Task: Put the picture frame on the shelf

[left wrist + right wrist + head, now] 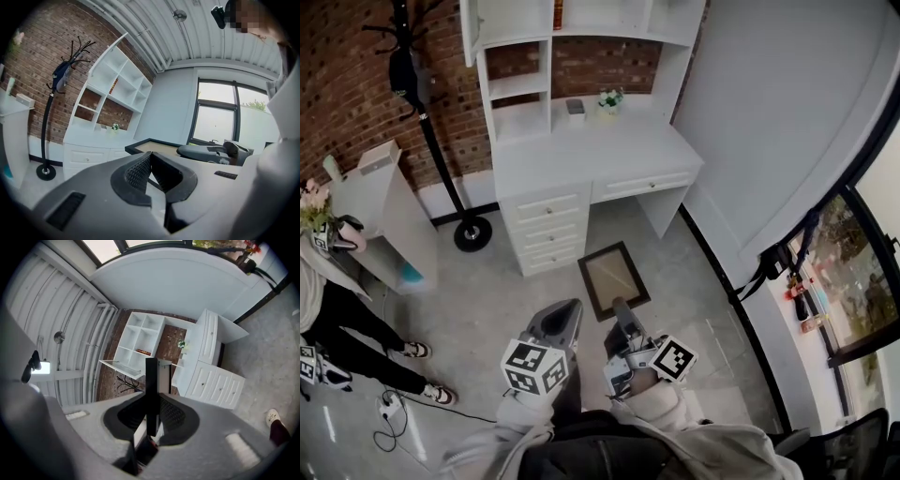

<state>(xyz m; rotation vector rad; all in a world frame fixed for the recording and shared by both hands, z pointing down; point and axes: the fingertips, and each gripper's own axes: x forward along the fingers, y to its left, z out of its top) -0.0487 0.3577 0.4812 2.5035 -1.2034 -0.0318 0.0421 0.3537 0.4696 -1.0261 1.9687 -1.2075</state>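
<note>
— The right claw [152,414], what is it doing?
— It grips the dark picture frame [614,279] by its near edge. The left claw [149,158] just beside it is closed, tips together, with nothing in it.
— And where is the frame?
— In the air above the floor, well short of the white surface [581,150] and its shelf [520,94].
</note>
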